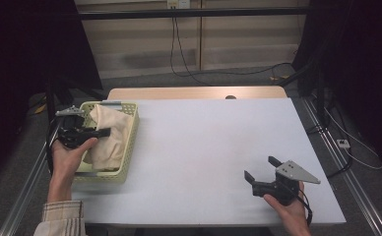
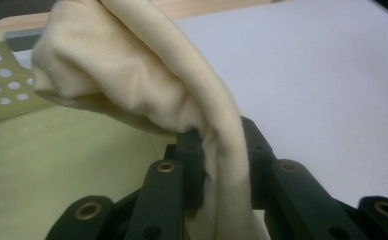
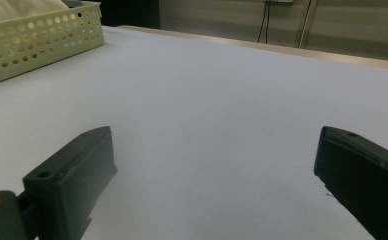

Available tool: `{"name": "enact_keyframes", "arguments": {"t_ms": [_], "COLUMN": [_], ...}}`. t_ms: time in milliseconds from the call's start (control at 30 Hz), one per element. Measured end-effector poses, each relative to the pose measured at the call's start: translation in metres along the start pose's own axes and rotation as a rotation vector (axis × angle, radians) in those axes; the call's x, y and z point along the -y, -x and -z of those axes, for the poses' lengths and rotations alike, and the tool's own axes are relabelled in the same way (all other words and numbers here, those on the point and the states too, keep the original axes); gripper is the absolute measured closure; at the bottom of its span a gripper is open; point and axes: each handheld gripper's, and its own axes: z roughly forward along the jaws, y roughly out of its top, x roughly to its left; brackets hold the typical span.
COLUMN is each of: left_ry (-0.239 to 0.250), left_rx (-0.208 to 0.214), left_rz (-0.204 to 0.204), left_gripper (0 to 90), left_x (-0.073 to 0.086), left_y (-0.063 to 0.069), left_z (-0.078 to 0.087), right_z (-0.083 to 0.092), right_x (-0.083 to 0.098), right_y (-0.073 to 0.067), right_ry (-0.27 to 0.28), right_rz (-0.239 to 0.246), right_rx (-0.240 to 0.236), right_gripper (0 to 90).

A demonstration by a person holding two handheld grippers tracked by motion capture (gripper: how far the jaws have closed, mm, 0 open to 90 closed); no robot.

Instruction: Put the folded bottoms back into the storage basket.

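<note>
Left hand-held gripper point(image 2: 222, 150): I have it clenched on cream cloth point(image 1: 109, 137) over pale-green perforated plastic basket point(image 1: 128, 142).
Right hand-held gripper point(image 1: 261, 168): released, above white tabletop point(image 1: 204, 142).

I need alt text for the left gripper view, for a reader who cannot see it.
Two black jaws of the left gripper are shut on a fold of cream cloth, held above a pale green perforated basket. A white table lies behind.

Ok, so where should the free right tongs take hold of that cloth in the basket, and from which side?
Probably the bunched fold at the cloth's raised top, coming from the open table side, over the basket's right wall. The left tongs already pinch the cloth there, so it stands above the rim. The right tongs are open and face that way across bare table.
</note>
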Motion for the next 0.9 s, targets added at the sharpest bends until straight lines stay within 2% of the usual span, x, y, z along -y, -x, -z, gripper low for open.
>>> {"name": "enact_keyframes", "arguments": {"t_ms": [100,133,267,467,733,900], "left_ry": [-0.027,-0.036,-0.034,-0.036,-0.038,-0.044], "left_rx": [-0.033,-0.048,-0.061,-0.115,-0.124,-0.153], "left_rz": [-0.006,-0.022,-0.019,-0.017,-0.006,-0.008], "left_gripper": [76.1,76.1,75.9,75.4,75.1,74.7], "left_x": [-0.001,-0.001,-0.002,-0.003,-0.004,-0.002], "left_y": [0.002,0.003,0.004,0.001,-0.006,-0.011], "left_z": [-0.007,-0.01,-0.014,-0.019,-0.024,-0.026], "right_z": [0.0,0.0,0.0,-0.001,-0.003,-0.003], "right_x": [0.0,0.0,0.0,0.0,0.001,0.001], "right_y": [0.0,0.0,0.0,-0.001,-0.001,-0.001], "right_ry": [-0.003,-0.003,-0.003,-0.005,-0.008,-0.009], "right_rz": [0.004,0.003,0.004,0.004,0.003,-0.002], "right_rx": [0.0,-0.001,-0.001,-0.002,-0.003,-0.003], "right_gripper": [2.8,2.8,2.8,2.9,3.0,3.0]}}
